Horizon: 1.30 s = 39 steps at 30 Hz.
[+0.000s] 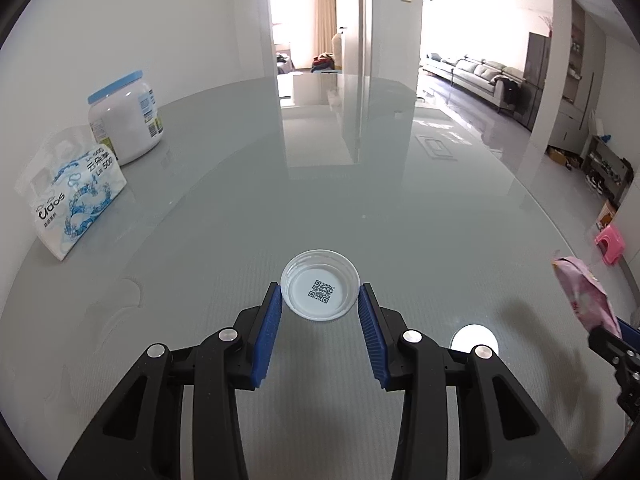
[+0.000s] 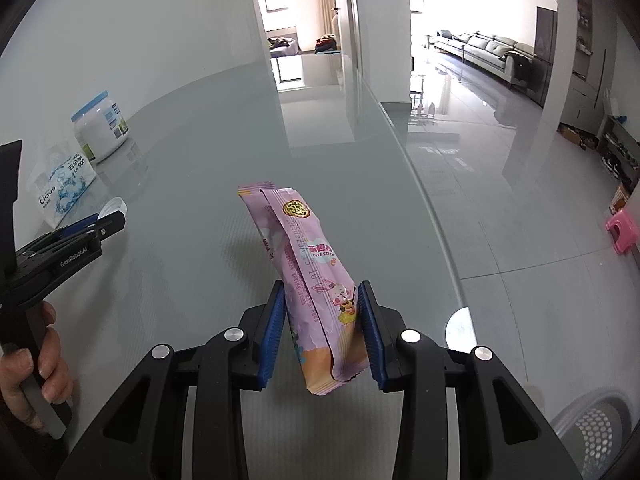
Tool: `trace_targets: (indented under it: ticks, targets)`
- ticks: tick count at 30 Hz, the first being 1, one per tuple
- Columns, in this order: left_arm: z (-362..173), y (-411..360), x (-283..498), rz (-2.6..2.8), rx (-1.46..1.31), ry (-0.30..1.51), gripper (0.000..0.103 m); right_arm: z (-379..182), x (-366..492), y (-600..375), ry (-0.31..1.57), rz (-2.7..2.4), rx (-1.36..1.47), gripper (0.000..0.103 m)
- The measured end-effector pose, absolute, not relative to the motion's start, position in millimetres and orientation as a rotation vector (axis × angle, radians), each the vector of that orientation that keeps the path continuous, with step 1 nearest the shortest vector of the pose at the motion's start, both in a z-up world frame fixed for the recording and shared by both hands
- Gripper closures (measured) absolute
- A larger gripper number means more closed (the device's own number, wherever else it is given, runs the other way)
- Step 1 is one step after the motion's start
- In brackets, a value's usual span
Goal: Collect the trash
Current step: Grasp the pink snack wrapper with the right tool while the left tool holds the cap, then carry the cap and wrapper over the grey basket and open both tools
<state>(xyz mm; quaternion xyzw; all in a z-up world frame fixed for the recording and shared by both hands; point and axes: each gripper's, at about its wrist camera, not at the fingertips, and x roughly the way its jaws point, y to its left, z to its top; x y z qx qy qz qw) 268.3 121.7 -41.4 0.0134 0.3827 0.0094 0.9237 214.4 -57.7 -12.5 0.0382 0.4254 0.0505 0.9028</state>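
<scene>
A round white plastic lid (image 1: 320, 300) with a QR code inside sits between the blue pads of my left gripper (image 1: 321, 287), which is shut on it just above the grey glass table (image 1: 280, 200). My right gripper (image 2: 321, 286) is shut on the lower part of a pink snack wrapper (image 2: 304, 256), holding it upright above the table near its right edge. In the left wrist view the wrapper (image 1: 584, 296) shows at the far right. The right wrist view shows the left gripper (image 2: 100, 220) and the lid (image 2: 112, 206) at the left, with a hand (image 2: 48, 360) on the handle.
A tissue pack (image 1: 76, 196) and a white jar with a blue lid (image 1: 124, 120) stand at the table's far left. A pink stool (image 1: 610, 244) is on the floor to the right. A perforated white basket (image 2: 596, 432) sits below the table's right edge.
</scene>
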Motion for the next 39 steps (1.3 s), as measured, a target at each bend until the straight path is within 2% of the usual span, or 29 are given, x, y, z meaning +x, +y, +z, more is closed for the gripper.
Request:
trace_targets:
  ticks: [16,39]
  targets:
    - [-35,71,232,-0.069,0.129,0.733,0.064,13,85,-139,0.782,-0.053,0.16,0.068]
    - [0,-50,102,-0.385,0.129,0.658,0.064,0,-42,-224,0.74,-0.23,0.346,0.068]
